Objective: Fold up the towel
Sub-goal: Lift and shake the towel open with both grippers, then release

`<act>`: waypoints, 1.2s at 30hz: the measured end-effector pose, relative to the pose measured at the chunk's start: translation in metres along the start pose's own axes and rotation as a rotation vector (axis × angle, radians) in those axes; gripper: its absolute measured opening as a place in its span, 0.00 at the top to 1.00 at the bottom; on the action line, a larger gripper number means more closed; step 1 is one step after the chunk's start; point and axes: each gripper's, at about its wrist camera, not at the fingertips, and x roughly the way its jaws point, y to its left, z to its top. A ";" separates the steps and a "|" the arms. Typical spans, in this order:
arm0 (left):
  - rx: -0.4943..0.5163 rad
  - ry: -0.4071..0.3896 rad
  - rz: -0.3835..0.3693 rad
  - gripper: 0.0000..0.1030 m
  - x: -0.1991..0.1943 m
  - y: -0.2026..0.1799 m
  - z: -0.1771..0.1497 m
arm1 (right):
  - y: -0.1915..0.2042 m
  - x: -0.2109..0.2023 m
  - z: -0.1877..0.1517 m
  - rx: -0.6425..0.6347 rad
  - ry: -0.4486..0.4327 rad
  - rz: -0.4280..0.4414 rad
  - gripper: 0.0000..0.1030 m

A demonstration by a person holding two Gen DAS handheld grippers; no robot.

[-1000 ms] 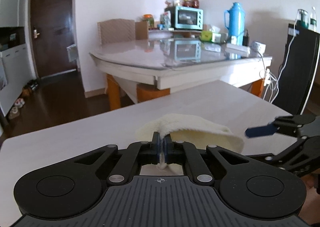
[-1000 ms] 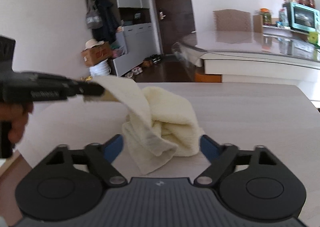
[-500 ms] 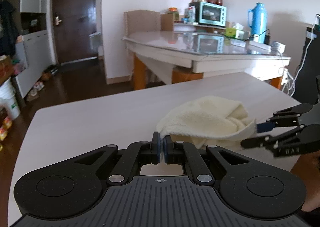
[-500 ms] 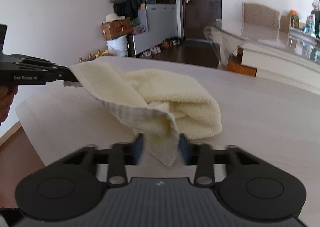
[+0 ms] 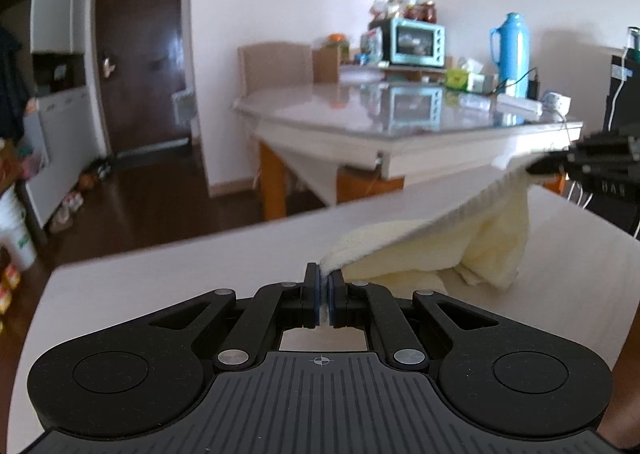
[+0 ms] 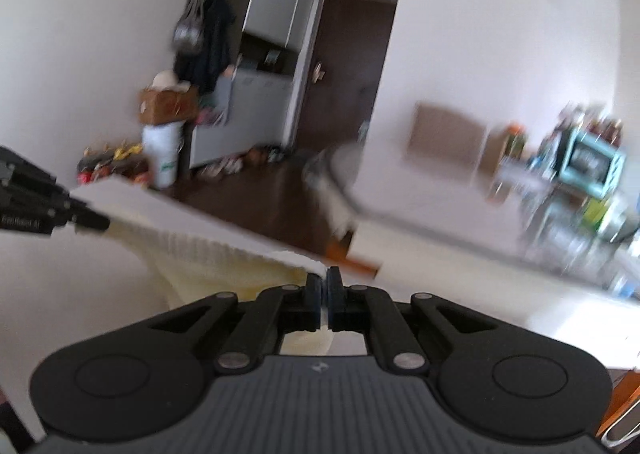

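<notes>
A cream towel (image 5: 460,242) hangs stretched between my two grippers above the pale wooden table (image 5: 200,274). My left gripper (image 5: 324,286) is shut on one corner of it. My right gripper (image 6: 325,288) is shut on another corner; it shows at the right edge of the left wrist view (image 5: 548,167), raised higher. The towel's ribbed edge (image 6: 208,246) runs taut from the left gripper (image 6: 92,223) to my right gripper. The rest of the towel sags in folds and its bottom rests on the table.
A glass-topped dining table (image 5: 400,121) stands behind with a teal toaster oven (image 5: 416,41), a blue thermos (image 5: 512,49) and cables. A dark door (image 5: 140,65) and grey cabinets (image 6: 256,85) lie to the left. A black chair back (image 5: 624,93) stands at right.
My right gripper closed on a towel corner and lifted it up and to the right. The towel's edge went from slack to taut between the grippers. The right wrist view is blurred by motion.
</notes>
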 end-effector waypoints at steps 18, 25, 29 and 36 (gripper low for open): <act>0.102 0.238 -0.252 0.88 -0.056 -0.039 -0.079 | 0.026 -0.076 -0.084 -0.012 0.289 0.164 0.82; 0.020 0.176 -0.316 0.44 -0.071 -0.024 -0.068 | 0.016 -0.088 -0.078 0.087 0.227 0.281 0.55; -0.009 0.138 -0.265 0.41 -0.064 -0.012 -0.051 | 0.011 -0.080 -0.066 0.116 0.186 0.307 0.54; -0.049 0.172 -0.200 0.42 0.008 0.001 -0.022 | 0.001 -0.047 -0.058 0.131 0.167 0.259 0.49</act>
